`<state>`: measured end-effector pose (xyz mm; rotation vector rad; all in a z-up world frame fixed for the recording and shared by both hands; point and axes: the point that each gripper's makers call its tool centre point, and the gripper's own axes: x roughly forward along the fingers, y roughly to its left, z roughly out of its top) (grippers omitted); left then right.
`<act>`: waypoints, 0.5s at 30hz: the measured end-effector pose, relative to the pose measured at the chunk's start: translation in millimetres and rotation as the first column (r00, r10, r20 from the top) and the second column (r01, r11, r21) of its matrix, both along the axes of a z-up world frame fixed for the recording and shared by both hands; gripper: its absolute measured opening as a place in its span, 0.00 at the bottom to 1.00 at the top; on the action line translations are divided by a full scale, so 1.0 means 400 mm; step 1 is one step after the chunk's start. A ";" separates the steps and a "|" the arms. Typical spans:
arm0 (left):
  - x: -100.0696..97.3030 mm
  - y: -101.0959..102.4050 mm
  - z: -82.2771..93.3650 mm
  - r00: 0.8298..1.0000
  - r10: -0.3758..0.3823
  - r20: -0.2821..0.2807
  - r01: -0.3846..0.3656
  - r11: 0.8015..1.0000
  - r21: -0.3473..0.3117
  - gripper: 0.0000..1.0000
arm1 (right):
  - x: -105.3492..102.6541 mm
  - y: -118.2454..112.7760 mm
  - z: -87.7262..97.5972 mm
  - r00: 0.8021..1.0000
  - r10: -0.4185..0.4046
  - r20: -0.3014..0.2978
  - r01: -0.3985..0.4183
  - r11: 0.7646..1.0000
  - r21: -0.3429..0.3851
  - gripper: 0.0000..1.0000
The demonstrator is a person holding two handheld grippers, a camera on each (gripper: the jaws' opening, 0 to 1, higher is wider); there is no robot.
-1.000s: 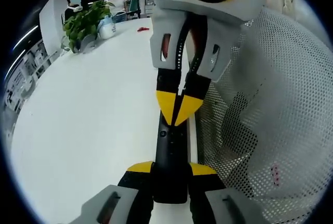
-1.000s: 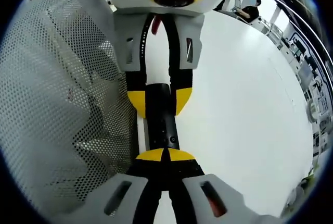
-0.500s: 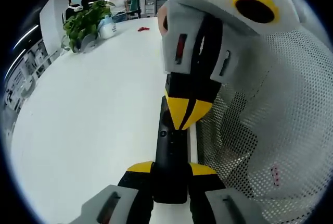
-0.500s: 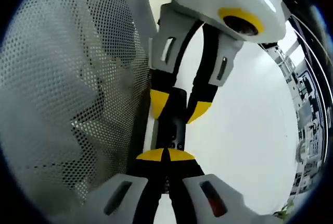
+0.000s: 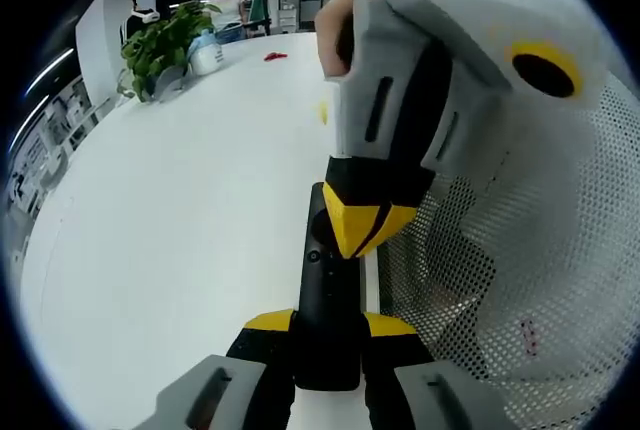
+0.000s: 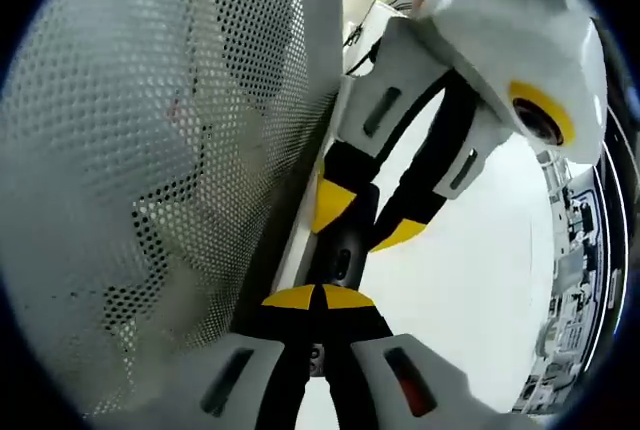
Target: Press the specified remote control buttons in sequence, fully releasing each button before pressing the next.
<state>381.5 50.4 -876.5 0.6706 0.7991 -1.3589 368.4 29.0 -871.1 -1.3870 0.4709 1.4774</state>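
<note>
L hand-held gripper (image 5: 328, 328) clamps remote (image 5: 328, 300) beside mesh wall (image 5: 520, 280); table (image 5: 170, 210) open leftward

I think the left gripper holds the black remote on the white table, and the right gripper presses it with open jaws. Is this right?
Not quite. In the left gripper view, the right gripper has its yellow jaw tips shut together into a point on the remote. The rest stands: the left gripper holds the black remote on the white table.

White table (image 5: 170, 240), potted plant (image 5: 160, 45), perhaps a mesh basket (image 5: 520, 280).
</note>
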 end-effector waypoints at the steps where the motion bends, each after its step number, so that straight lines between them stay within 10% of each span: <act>1: 0.000 0.000 -0.001 1.000 0.000 0.000 0.000 1.000 0.000 0.24 | -0.001 0.000 0.000 1.000 0.007 0.006 -0.007 1.000 -0.004 0.00; 9: 0.000 -0.004 0.002 0.999 0.027 -0.027 -0.027 0.999 -0.020 0.25 | -0.006 0.002 -0.005 0.990 0.114 0.084 -0.109 0.992 -0.067 0.00; 15: 0.000 -0.003 0.002 1.000 0.009 -0.012 -0.009 1.000 -0.013 0.25 | 0.001 0.003 0.001 1.000 -0.014 -0.010 0.014 1.000 -0.002 0.00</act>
